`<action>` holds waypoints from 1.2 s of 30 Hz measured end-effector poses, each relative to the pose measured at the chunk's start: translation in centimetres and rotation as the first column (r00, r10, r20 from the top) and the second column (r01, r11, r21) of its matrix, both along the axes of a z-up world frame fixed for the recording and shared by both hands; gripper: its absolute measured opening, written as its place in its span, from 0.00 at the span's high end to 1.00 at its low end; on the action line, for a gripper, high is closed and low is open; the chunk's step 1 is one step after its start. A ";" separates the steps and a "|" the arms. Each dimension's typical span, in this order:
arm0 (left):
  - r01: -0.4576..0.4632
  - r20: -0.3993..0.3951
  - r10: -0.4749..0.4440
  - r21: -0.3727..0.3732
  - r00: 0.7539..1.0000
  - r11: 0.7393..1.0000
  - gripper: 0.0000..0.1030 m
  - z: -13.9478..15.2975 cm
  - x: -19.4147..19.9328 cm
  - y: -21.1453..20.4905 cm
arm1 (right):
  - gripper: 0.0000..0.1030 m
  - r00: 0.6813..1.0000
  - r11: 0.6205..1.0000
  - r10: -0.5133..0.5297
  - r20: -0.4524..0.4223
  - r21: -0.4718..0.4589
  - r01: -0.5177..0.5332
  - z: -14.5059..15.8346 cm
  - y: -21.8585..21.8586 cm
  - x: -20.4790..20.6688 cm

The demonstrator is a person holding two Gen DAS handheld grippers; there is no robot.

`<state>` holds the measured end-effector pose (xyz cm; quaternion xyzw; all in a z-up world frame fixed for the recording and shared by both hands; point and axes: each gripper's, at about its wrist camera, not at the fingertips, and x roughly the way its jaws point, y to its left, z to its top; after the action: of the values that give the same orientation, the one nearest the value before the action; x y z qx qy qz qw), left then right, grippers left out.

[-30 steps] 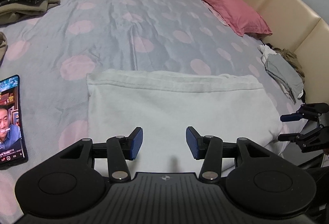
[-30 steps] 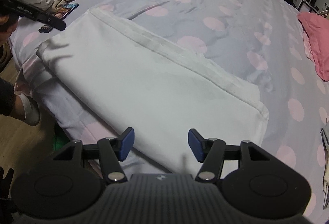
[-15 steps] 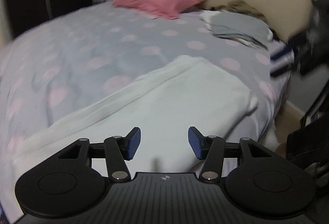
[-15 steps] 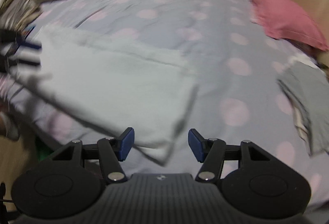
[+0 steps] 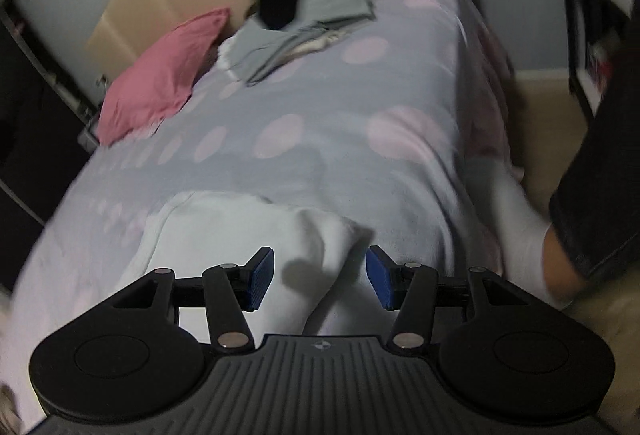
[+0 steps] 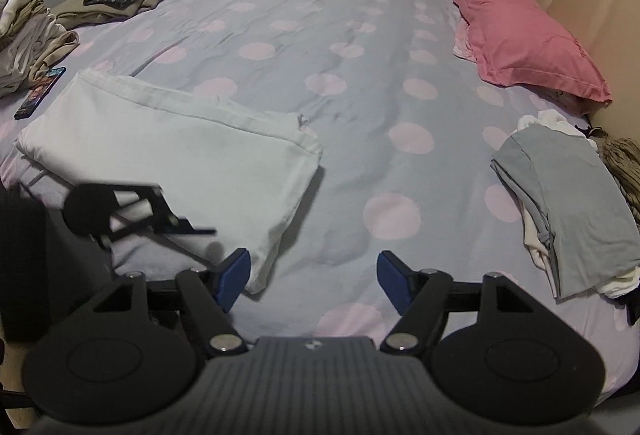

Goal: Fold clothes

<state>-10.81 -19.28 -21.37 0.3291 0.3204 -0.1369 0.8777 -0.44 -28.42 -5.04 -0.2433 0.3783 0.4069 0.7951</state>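
On the left of the bed (image 6: pixel 360 35), a phone (image 6: pixel 40 91) lies beside a folded white cloth (image 6: pixel 180 147), which rests flat on the spotted cover near the bed's edge. Over its near corner, the left gripper (image 5: pixel 320 277) hangs with jaws spread wide and empty. Further right, the right gripper (image 6: pixel 314 277) gapes equally wide, holding nothing, with a grey garment (image 6: pixel 572 203) and pink pillow (image 6: pixel 528 39) beyond.

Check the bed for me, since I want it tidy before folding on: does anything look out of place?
A phone lies on the bedspread beside the folded white cloth, its screen lit. It is no clothing. Nothing else looks odd.
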 end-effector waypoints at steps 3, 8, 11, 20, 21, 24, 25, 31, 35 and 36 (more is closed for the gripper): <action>-0.020 -0.020 0.020 0.005 1.000 1.000 0.52 -0.8 0.8 -0.1 | 0.30 1.000 1.000 0.006 -0.023 -0.008 -0.006 -0.8 -0.3 0.6; -0.049 -0.019 0.050 0.055 0.999 0.997 0.48 -2.1 2.4 -0.3 | 0.30 0.999 1.000 0.007 -0.033 -0.002 -0.007 -1.0 -0.6 0.7; -0.058 0.020 0.056 0.073 0.998 0.996 0.49 -2.3 2.9 -0.7 | 0.30 0.999 1.000 0.006 -0.037 0.003 -0.006 -1.0 -0.7 0.8; -0.169 -0.012 0.169 -0.047 0.986 0.985 0.89 -1.2 6.0 1.1 | 0.30 0.999 1.000 0.011 -0.048 0.002 -0.011 -1.3 -0.9 0.8; -0.174 -0.006 0.174 -0.061 0.985 0.983 0.91 -0.9 5.8 1.3 | 0.30 0.999 1.000 0.012 -0.048 0.002 -0.012 -1.2 -0.9 0.8; -0.186 0.019 0.189 -0.101 0.982 0.977 0.93 -0.2 5.2 1.6 | 0.30 0.999 1.000 0.013 -0.047 0.004 -0.012 -1.1 -0.9 0.9; -0.193 0.036 0.199 -0.119 0.979 0.974 0.93 0.3 4.8 1.7 | 0.30 0.999 1.000 0.013 -0.046 0.005 -0.013 -1.1 -0.8 1.0; -0.275 0.083 0.311 -0.291 0.947 0.916 0.94 4.5 3.1 4.0 | 0.30 0.998 1.000 0.021 -0.056 -0.007 -0.022 -1.6 -0.3 1.1; -0.334 0.097 0.408 -0.422 0.908 0.843 0.94 8.0 1.7 7.2 | 0.30 0.998 0.999 0.027 -0.056 -0.018 -0.028 -1.6 0.5 1.2; -0.347 0.092 0.431 -0.454 0.898 0.820 0.94 8.7 1.3 8.1 | 0.30 0.998 0.999 0.028 -0.055 -0.019 -0.029 -1.5 0.6 1.2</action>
<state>-9.52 -11.17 -12.66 0.0678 0.2579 0.0112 0.9637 0.76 -27.78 -6.52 -0.2454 0.4003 0.4209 0.7761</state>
